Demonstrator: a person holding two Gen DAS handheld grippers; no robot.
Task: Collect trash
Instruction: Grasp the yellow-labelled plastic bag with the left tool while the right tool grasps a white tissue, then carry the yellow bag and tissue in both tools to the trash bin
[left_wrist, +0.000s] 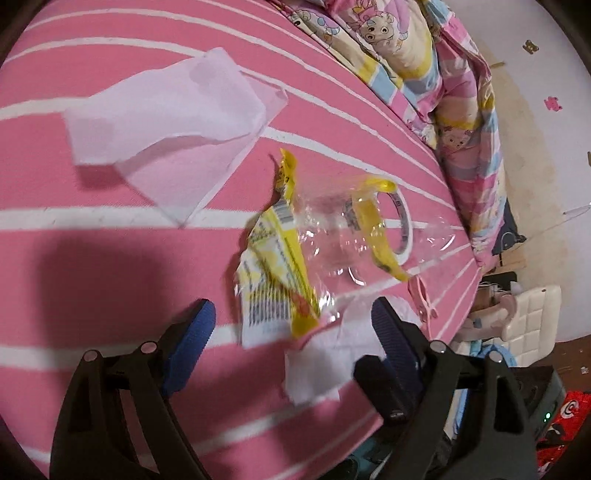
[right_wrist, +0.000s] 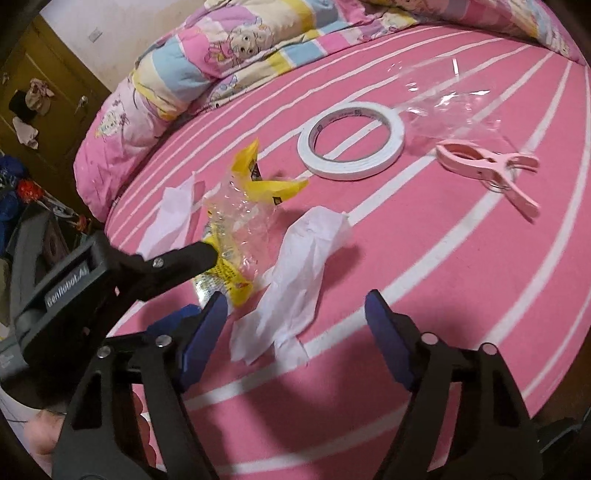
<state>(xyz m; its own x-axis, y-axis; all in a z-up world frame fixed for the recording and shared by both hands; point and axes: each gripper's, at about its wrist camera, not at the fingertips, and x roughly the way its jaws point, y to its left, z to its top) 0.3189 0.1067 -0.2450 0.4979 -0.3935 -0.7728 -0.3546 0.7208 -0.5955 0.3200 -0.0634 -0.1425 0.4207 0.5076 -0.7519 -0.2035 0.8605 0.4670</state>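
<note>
Yellow wrapper (left_wrist: 273, 266) on pink striped bed (left_wrist: 110, 258), between left tongs (left_wrist: 291, 325), apart. Right tongs (right_wrist: 295, 317) apart over tissue (right_wrist: 291, 273).

On the bed (right_wrist: 443, 258): a wrapper (right_wrist: 236, 221) at left, a tissue (right_wrist: 295, 273) just right of it, a second tissue (right_wrist: 173, 218) to its left. Behind: a tape roll (right_wrist: 351, 147), then a clip (right_wrist: 487, 166) right, plastic film (right_wrist: 450, 99) beyond. A quilt (right_wrist: 221, 55) lies along the far edge.

The yellow wrapper (left_wrist: 273, 273) half hides the tape roll (left_wrist: 402, 229).
</note>
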